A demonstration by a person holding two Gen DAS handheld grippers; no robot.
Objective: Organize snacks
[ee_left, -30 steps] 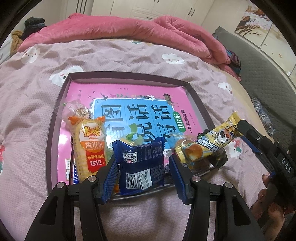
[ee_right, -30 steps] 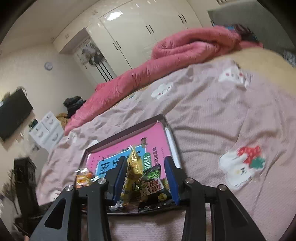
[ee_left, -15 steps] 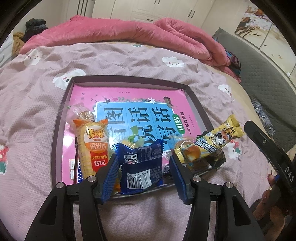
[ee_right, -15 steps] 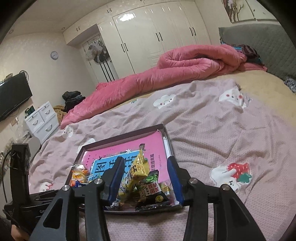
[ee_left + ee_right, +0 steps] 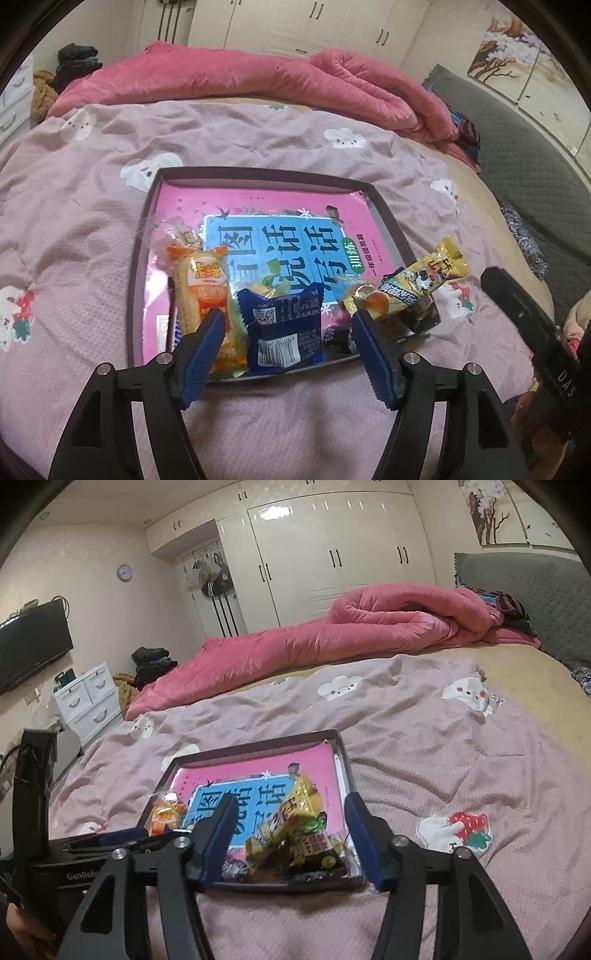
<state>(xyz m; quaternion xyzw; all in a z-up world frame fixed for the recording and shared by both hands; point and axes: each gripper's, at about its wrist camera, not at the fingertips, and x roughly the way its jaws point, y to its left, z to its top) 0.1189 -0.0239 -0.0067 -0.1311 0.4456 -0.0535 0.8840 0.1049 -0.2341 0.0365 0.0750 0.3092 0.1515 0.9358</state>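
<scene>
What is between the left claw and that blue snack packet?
Nothing visible. The left gripper is open, and the blue packet lies straight ahead between its fingers, in the tray beside the orange rice-cracker pack.

Both wrist views low over the bed (image 5: 92, 206), near, facing the shared tray (image 5: 133, 295)

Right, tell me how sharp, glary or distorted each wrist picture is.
Left wrist view: strong fisheye bending with dark corners; the dark blue foil snack packet is sharp, with soft sheen on the glossy pink book cover. Right wrist view: ceiling-light glare on the glossy white wardrobe doors; the yellow snack wrapper is slightly soft.
</scene>
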